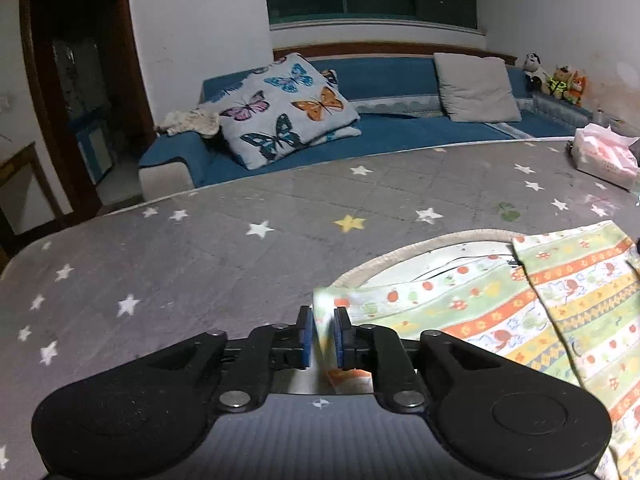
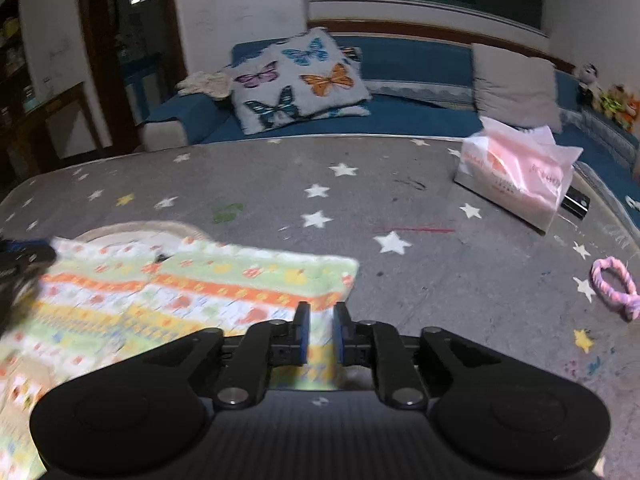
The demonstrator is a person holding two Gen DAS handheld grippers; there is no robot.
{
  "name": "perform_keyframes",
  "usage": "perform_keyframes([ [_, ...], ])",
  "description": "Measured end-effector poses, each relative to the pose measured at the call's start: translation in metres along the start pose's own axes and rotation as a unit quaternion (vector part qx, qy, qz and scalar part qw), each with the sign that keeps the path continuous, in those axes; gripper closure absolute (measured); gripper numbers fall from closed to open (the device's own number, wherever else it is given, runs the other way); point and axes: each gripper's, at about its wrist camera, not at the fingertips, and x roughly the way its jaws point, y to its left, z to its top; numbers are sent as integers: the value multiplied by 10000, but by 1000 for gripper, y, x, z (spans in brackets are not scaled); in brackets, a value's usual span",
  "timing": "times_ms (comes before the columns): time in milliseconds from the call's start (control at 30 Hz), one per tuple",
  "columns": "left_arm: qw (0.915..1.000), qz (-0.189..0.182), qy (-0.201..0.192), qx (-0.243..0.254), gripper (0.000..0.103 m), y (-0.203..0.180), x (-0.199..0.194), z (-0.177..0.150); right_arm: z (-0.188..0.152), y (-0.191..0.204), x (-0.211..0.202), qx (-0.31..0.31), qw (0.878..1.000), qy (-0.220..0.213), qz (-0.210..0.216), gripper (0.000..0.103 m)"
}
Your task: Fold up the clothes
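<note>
Our left gripper [image 1: 323,334] pinched a corner of the striped baby garment [image 1: 500,320]. Our right gripper [image 2: 321,334] had cloth between its pads, but we could not tell if it squeezed. The garment lay on the starry gray table cover [image 1: 180,264], stretched longways between our grippers. We guessed a fold was starting; next, both corners should lift together.

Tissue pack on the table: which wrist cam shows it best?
Right wrist. The tissue pack sits whole in frame on the star-print table cover, pink wrapper and front face visible. In the left wrist view it is cut off at the right edge.
</note>
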Motion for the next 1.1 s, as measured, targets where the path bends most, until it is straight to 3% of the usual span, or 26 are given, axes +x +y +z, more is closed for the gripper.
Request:
perform_keyframes([
  [67, 10000, 13, -11, 52, 68, -2, -11, -9, -5, 6, -11, -152, 9998, 43, 121, 66],
  [100, 10000, 20, -17, 78, 58, -2, -16, -14, -11, 13, -17, -277, 9994, 78, 204, 66],
  [167, 9999, 33, -29, 130, 49, -4, -27, -23, -22, 25, -28, -527, 9978, 150, 372, 62],
  [367, 9995, 73, -63, 286, 38, -9, -59, -50, -67, 77, -57, -1097, 9891, 334, 929, 47],
  [500, 9994, 141, -87, 315, 36, -9, -80, -69, -93, 106, -76, -1390, 9834, 275, 1135, 45],
  [667, 9971, 660, -182, -334, 35, 29, -100, -89, -109, 120, -88, -1570, 9816, 154, 1077, 41],
  [900, 9774, 1788, 71, -1129, 32, 96, -114, -122, -118, 126, -99, -1529, 9823, 78, 1080, 37],
  [1033, 9714, 1931, 115, -1379, 29, 119, -124, -133, -118, 133, -105, -1554, 9813, 4, 1136, 35],
  [1100, 9721, 1811, 111, -1484, 33, 125, -127, -135, -119, 138, -106, -1592, 9803, -16, 1167, 35],
])
